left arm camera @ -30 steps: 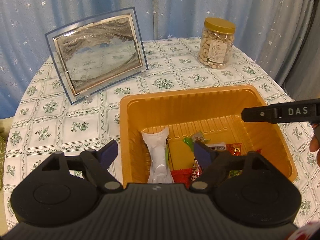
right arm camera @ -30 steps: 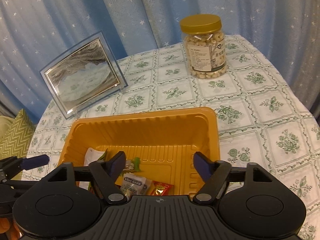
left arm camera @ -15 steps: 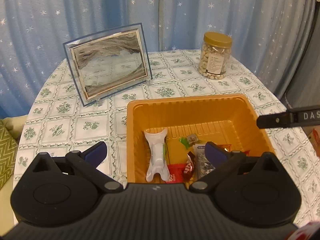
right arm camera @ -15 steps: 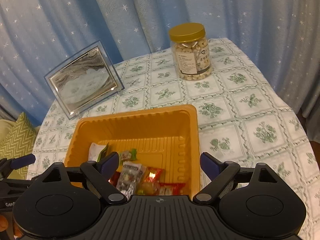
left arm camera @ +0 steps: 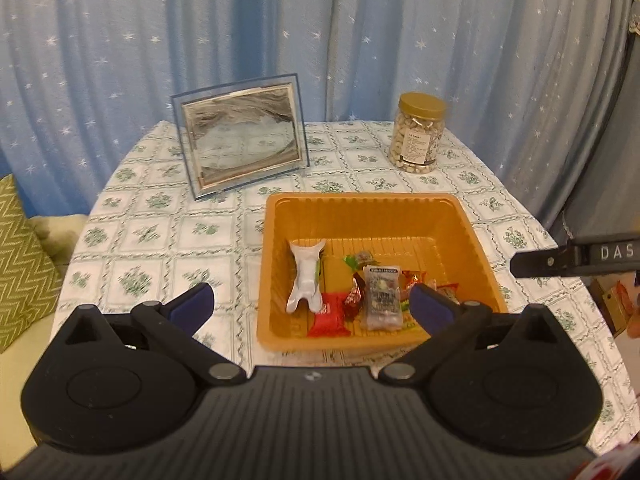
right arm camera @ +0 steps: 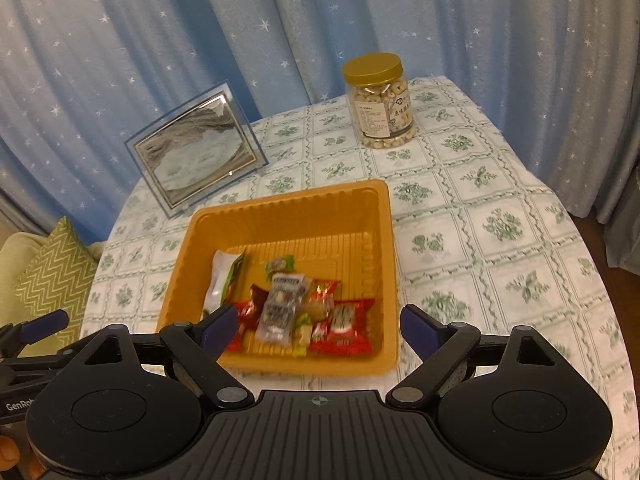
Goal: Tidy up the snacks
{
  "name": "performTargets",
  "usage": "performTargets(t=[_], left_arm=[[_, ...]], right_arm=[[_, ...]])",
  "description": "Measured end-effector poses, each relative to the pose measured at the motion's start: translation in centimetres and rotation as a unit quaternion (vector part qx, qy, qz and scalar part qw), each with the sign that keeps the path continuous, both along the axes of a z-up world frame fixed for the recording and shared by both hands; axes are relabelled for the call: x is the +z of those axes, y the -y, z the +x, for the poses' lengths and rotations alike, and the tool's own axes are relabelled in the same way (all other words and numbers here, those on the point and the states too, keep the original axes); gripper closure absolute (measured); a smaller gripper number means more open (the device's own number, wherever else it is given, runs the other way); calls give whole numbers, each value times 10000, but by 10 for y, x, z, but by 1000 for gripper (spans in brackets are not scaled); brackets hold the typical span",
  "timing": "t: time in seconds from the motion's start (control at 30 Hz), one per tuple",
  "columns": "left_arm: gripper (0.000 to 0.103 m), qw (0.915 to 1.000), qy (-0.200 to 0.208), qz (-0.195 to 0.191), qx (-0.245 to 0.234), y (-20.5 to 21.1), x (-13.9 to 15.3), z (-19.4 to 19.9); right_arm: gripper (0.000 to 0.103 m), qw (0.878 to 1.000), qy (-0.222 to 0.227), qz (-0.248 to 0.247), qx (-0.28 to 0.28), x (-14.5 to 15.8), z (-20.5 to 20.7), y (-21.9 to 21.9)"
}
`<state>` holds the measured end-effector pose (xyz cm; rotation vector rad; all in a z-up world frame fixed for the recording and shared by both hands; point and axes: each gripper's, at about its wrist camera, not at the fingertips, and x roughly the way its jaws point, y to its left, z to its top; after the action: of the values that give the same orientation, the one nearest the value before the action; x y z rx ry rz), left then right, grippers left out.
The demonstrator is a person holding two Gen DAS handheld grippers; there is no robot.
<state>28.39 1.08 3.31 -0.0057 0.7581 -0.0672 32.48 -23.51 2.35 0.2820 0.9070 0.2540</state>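
Note:
An orange plastic tray (left arm camera: 360,208) (right arm camera: 384,240) sits on the round table and holds several wrapped snacks: a white packet (left arm camera: 306,280) (right arm camera: 220,276), a clear packet (left arm camera: 382,296) (right arm camera: 282,304), and red wrappers (left arm camera: 330,318) (right arm camera: 346,330). My left gripper (left arm camera: 310,306) is open and empty, held above the tray's near left edge. My right gripper (right arm camera: 318,326) is open and empty, above the tray's near edge. The right gripper's finger (left arm camera: 576,256) shows at the right in the left wrist view.
A jar of nuts with a gold lid (left arm camera: 418,136) (right arm camera: 378,100) stands at the back right. A glass picture frame (left arm camera: 240,136) (right arm camera: 192,148) stands at the back left. A green zigzag cushion (left arm camera: 20,264) (right arm camera: 52,276) lies left of the table. Blue starred curtains hang behind.
Both grippers have pulled back and risen away from the tray, so more of the table shows. Both stay open and empty. The snacks lie still in the tray.

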Motion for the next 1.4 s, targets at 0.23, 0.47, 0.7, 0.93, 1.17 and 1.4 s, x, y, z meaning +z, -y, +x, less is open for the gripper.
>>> performTargets(t=[0.23,0.47,0.7,0.93,1.17,1.4], left_arm=[[0,9997,-12,-147,202,-5,13,-43],[0,9991,52,-262,316,-6,23,-88],[0,9991,155,-209,341,-5,26,-125],[0,9990,209,-205,327,-1,23,-163],[0,9986,206,-93,480,3,14,-202],[0,9987,187,-91,464,8,9,-232]], right_arm=[[15,9999,139,-37,41,11,-46,-2],[15,9994,320,-96,43,20,-94,-5],[15,9991,427,-56,-52,25,-134,-2],[15,9983,543,-93,-198,26,-174,0],[15,9970,735,-189,-167,18,-216,-7],[15,9958,817,-408,-68,10,-252,-12]])
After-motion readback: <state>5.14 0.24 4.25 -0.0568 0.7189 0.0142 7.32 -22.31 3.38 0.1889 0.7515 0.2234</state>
